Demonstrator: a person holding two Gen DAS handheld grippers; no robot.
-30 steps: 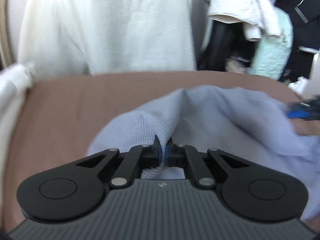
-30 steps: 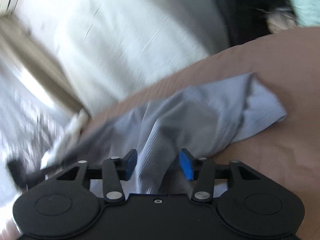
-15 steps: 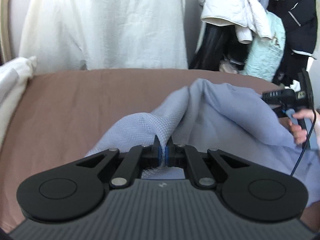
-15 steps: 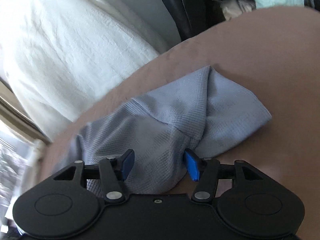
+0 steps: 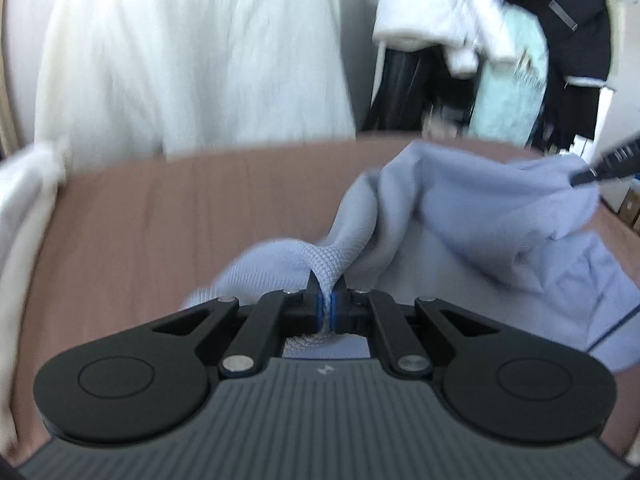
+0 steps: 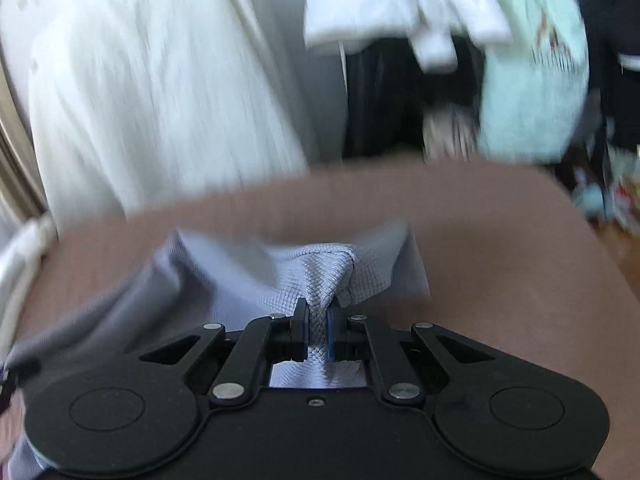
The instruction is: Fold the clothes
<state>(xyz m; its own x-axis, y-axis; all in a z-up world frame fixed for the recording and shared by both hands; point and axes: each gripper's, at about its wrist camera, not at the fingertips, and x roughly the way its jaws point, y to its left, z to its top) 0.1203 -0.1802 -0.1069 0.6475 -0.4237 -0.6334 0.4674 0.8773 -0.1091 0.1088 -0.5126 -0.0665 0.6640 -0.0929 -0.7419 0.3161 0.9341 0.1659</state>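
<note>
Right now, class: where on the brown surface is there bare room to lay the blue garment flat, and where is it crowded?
Bare brown surface runs between the blue garment and the white curtain. In the right view another bare stretch lies right of the garment. White bedding crowds the left edge; hanging clothes crowd the far right.

One blue garment (image 5: 500,216), two grippers (image 5: 328,304)

Both wrist views close over bed (image 5: 160,220)

Bright daylight, heavy motion blur, fisheye edge distortion.
</note>
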